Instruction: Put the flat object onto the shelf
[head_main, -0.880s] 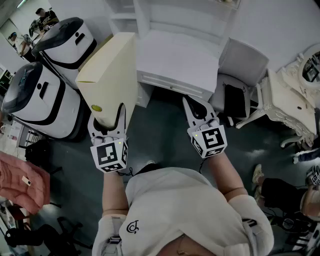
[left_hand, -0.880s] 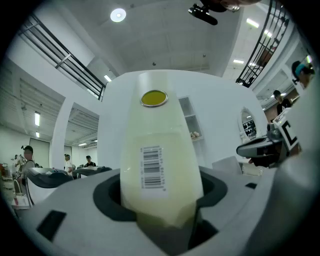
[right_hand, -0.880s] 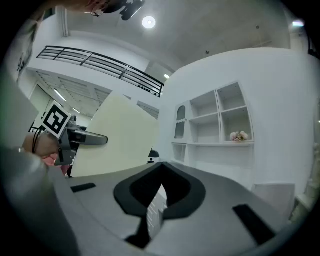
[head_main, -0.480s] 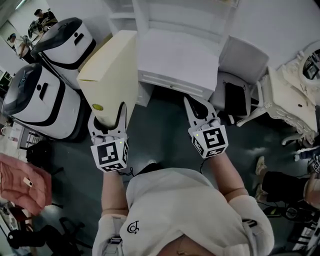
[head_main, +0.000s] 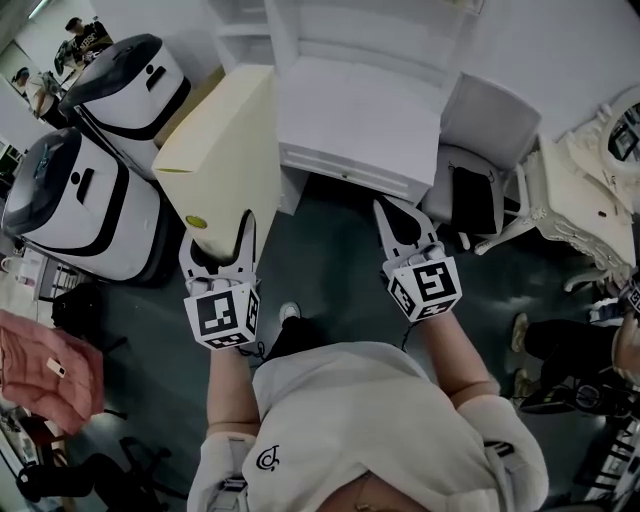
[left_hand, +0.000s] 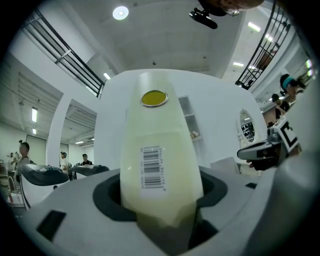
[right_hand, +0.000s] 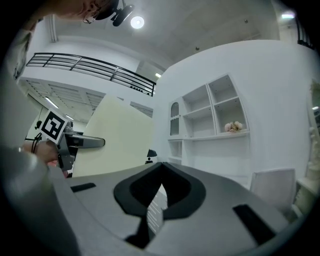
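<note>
A large flat box of pale yellow cardboard (head_main: 225, 150) is held by the left gripper (head_main: 215, 236), whose two jaws are clamped on the near, lower edge of the box, one on each broad face. In the left gripper view a white barcode label (left_hand: 153, 167) is seen on the narrow side of the box just above the jaws, and a round yellow sticker (left_hand: 154, 98) is placed higher on the same side. The box is carried in the air and is tilted away from the person, with its far end just beside the left edge of a white desk with a drawer (head_main: 360, 115). The right gripper (head_main: 398, 214) is held near the front of this desk; its jaws are brought together and nothing is gripped between them. A white shelf unit with open compartments (right_hand: 215, 112) is seen against the white wall behind the desk, and the box is not placed on it. A white chair (head_main: 482, 118) is found to the right of the desk. Two white and black machines with rounded tops (head_main: 75, 195) are seen on the dark floor, to the left of the box.
</note>
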